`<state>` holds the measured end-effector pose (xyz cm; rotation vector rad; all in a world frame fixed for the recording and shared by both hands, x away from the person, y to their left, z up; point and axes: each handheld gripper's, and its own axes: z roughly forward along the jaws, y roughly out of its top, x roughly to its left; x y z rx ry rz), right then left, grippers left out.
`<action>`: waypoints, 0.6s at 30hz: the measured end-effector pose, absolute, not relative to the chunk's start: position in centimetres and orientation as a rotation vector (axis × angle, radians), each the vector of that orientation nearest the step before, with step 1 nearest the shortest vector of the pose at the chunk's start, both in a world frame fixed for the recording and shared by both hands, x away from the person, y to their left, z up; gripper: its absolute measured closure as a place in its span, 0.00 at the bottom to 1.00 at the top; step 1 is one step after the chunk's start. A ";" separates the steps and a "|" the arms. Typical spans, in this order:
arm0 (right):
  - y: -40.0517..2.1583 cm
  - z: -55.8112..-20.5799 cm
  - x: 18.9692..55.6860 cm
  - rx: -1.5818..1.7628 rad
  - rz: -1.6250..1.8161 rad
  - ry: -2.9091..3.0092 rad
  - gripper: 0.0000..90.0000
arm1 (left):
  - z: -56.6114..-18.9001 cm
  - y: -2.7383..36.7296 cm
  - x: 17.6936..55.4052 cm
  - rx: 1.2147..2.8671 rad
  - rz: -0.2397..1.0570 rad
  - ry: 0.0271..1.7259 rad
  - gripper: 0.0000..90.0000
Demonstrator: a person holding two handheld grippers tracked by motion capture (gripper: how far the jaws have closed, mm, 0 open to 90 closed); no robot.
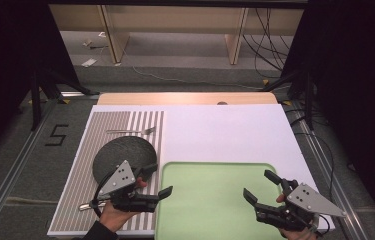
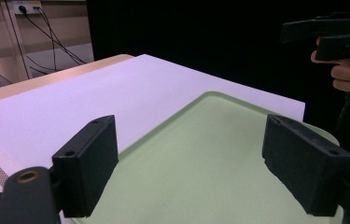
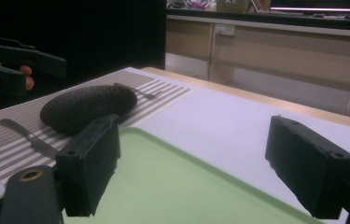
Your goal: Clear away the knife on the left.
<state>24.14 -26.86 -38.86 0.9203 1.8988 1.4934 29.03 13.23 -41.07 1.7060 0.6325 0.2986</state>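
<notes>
- The green tray (image 1: 215, 200) is lying at the near edge of the white board (image 1: 225, 132), carrying nothing.
- The left gripper (image 1: 156, 181) is hovering at the tray's left rim, jaws spread wide and grasping nothing.
- The right gripper (image 1: 261, 186) is hanging over the tray's right side, jaws released and empty.
- The dark plate (image 1: 120, 155) is sitting empty on the striped mat (image 1: 87, 165), between a fork (image 1: 131, 131) and a knife (image 3: 29, 136).

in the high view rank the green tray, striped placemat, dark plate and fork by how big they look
1. green tray and striped placemat: alike in area, too close to rank
2. dark plate
3. fork
</notes>
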 end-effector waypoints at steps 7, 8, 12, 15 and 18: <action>-26.9 -38.9 24.2 0.922 1.495 1.899 0.21 | -41.1 13.2 29.1 1.720 0.289 0.634 0.20; -26.9 -38.9 24.2 0.921 1.495 1.899 0.21 | -41.0 13.2 29.1 1.724 0.290 0.633 0.20; -26.9 -38.9 24.1 0.922 1.493 1.900 0.21 | -41.0 13.1 29.0 1.747 0.308 0.614 0.19; -26.8 -38.8 24.2 0.919 1.496 1.902 0.21 | -41.0 13.1 29.0 1.761 0.314 0.612 0.19; -26.7 -38.9 24.2 0.922 1.497 1.906 0.21 | -40.9 13.2 29.1 1.784 0.316 0.611 0.19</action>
